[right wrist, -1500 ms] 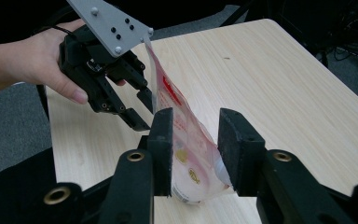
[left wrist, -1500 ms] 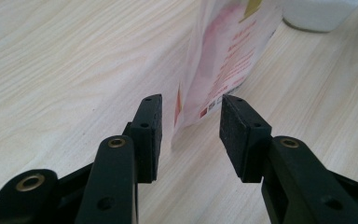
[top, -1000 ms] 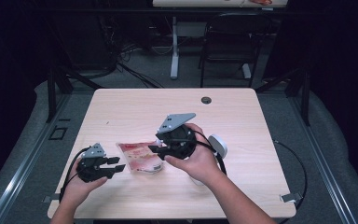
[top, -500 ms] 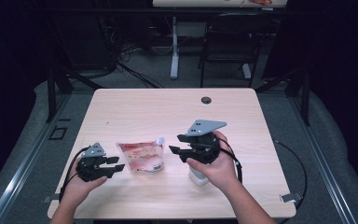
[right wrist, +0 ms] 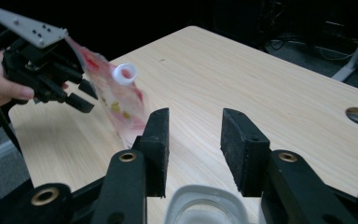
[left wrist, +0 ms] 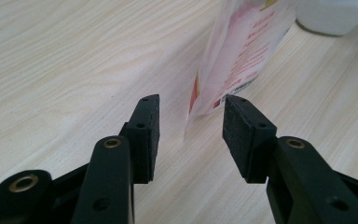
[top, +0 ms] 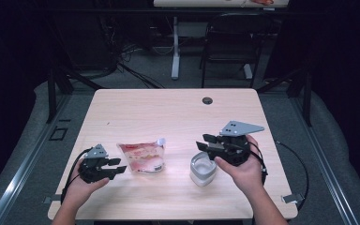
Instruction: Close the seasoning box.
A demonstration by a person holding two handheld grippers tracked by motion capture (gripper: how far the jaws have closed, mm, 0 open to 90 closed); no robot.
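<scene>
A clear pouch with red and pink print (top: 143, 157) lies on the wooden table (top: 178, 112), its white spout (top: 161, 141) pointing right. My left gripper (top: 120, 166) rests open on the table just left of the pouch. In the left gripper view the pouch's printed corner (left wrist: 235, 60) lies just beyond the open jaws (left wrist: 191, 109), touching neither pad. A small clear container (top: 202, 168) stands to the right of the pouch. My right gripper (top: 203, 141) hovers open above it, empty. In the right gripper view the container's rim (right wrist: 200, 207) sits below the open jaws (right wrist: 195, 116), and the pouch (right wrist: 116, 100) lies farther off.
A round cable hole (top: 207, 101) sits near the table's far edge. Cables trail off both grippers toward the table's front corners. A chair (top: 229, 42) and desk legs stand on the floor beyond the table.
My right gripper has moved right, from over the pouch to above the clear container, which now shows. The left gripper and the pouch have stayed put.
</scene>
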